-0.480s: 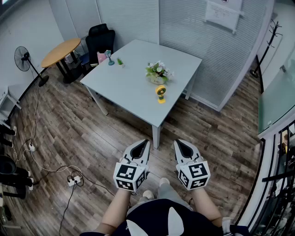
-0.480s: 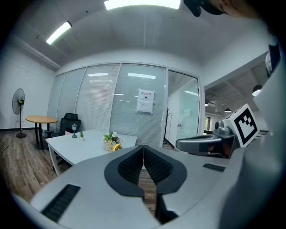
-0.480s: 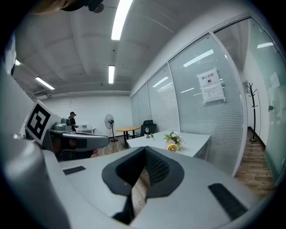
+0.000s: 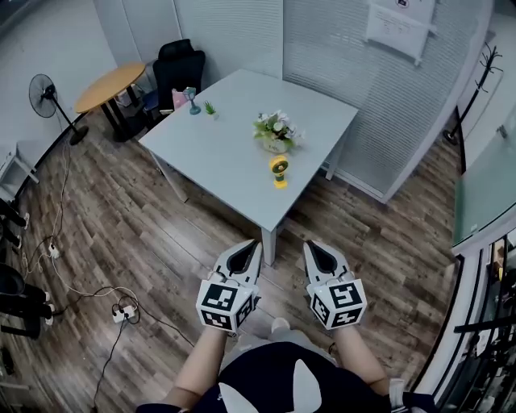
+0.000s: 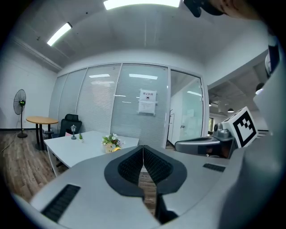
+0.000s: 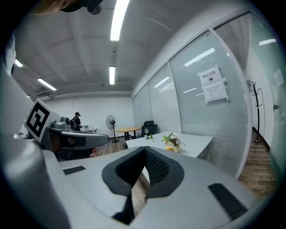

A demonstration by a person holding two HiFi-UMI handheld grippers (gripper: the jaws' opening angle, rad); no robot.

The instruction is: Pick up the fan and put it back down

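Yellow fan (image 4: 279, 170) on table (image 4: 218, 137) | left claw (image 4: 253, 247), right claw (image 4: 310, 247) pressed together, empty | wall notice (image 4: 397, 22) illegible

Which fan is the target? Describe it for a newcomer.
Start at the large pale table mid-room. Beside the flower pot, toward the table's near corner, stands a small yellow desk fan. It's the only yellow thing there; the tall black floor fan stands apart at far left.

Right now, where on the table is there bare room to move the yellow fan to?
The table's left half is bare, between the flower pot and the lamp and small plant at its far corner; so is the far right side. Crowded around the flower pot and yellow fan.
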